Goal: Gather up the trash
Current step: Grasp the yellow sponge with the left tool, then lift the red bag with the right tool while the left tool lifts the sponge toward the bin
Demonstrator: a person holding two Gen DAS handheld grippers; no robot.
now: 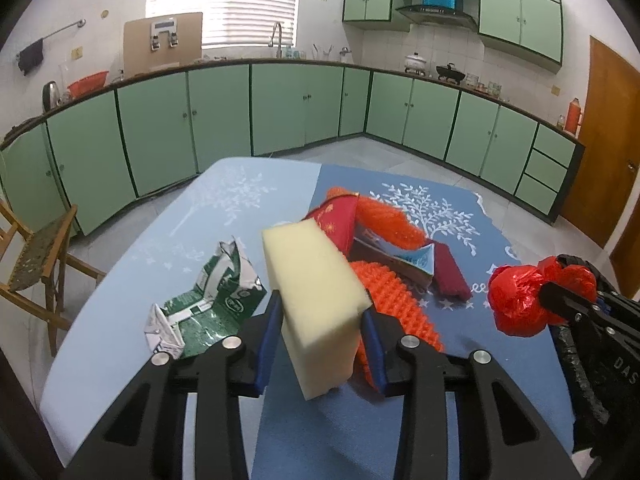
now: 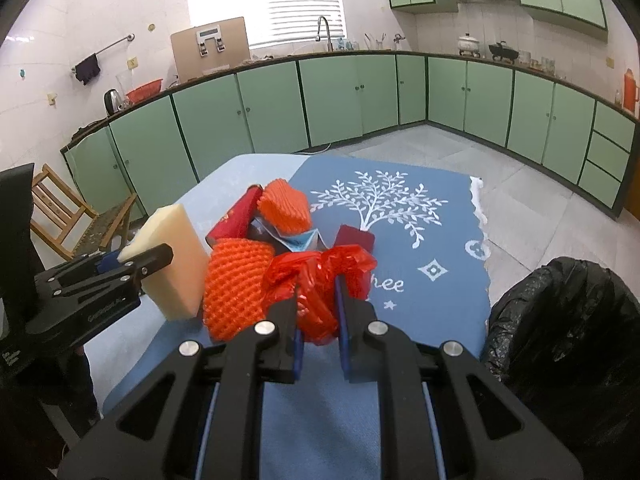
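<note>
The left tool (image 1: 324, 344) grips a foam block (image 1: 320, 300) across its lower sides; it looks light and squashy. The right tool (image 2: 318, 320) pinches a crumpled red plastic bag (image 2: 320, 276), probably flimsy and slippery.

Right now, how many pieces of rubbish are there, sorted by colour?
Orange foam nets: 2
Red items: 3, a crumpled red bag, a red packet, a dark red block
Cream sponge: 1
Green and white carton: 1
Blue-edged carton: 1
Total: 8
</note>
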